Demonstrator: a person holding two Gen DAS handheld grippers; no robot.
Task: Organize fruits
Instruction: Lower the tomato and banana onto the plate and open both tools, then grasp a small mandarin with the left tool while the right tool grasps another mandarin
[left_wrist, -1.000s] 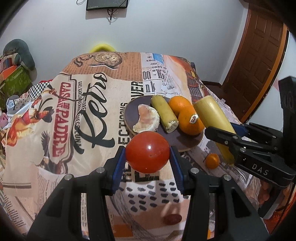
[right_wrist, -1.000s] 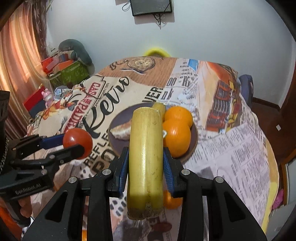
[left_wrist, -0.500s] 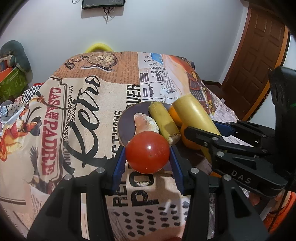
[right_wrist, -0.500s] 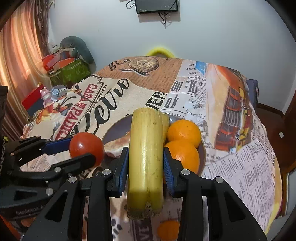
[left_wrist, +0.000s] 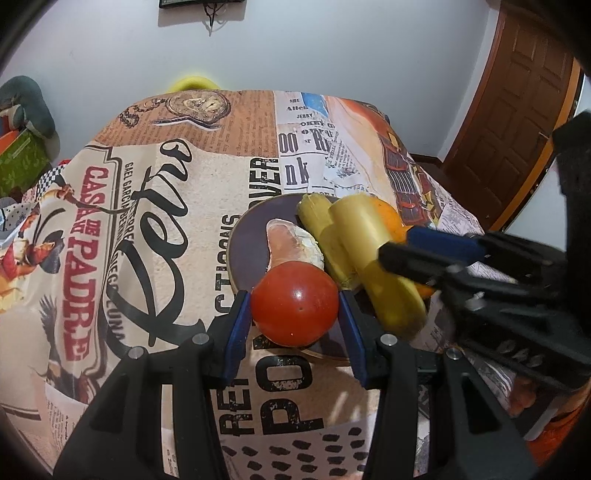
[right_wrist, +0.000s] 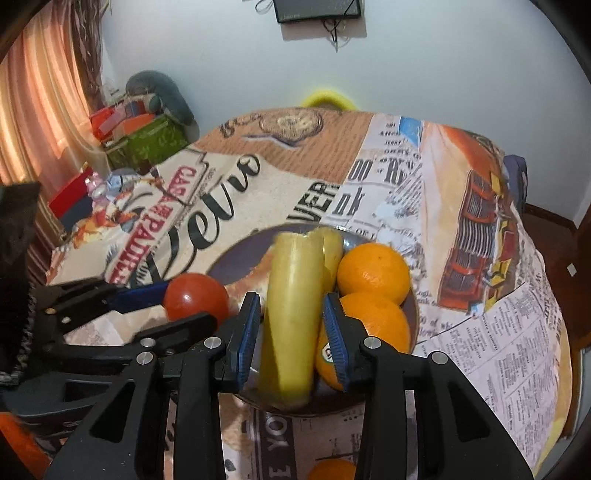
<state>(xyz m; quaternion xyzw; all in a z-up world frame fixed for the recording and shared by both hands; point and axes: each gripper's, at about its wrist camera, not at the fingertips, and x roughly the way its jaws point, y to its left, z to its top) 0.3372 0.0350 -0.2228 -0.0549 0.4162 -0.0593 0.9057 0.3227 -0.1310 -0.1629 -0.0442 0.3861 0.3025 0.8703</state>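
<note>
My left gripper (left_wrist: 294, 325) is shut on a red tomato (left_wrist: 294, 303) and holds it over the near edge of the dark round plate (left_wrist: 245, 236). My right gripper (right_wrist: 291, 332) is shut on a yellow banana (right_wrist: 291, 295) and holds it over the plate (right_wrist: 236, 254), beside a second banana piece (right_wrist: 332, 247). Two oranges (right_wrist: 373, 275) sit on the plate's right side. A peeled pale fruit piece (left_wrist: 291, 242) lies on the plate's left. The tomato also shows in the right wrist view (right_wrist: 195, 297), and the banana in the left wrist view (left_wrist: 373, 254).
The table carries a printed cloth (left_wrist: 147, 221). A small orange (right_wrist: 332, 469) lies on the cloth near the front edge, below the plate. A wooden door (left_wrist: 517, 110) stands at the right. Boxes and clutter (right_wrist: 140, 133) sit beyond the table's left.
Both grippers have moved forward to the plate with their fruit. The tomato and the banana now hang over the plate instead of in front of it.
</note>
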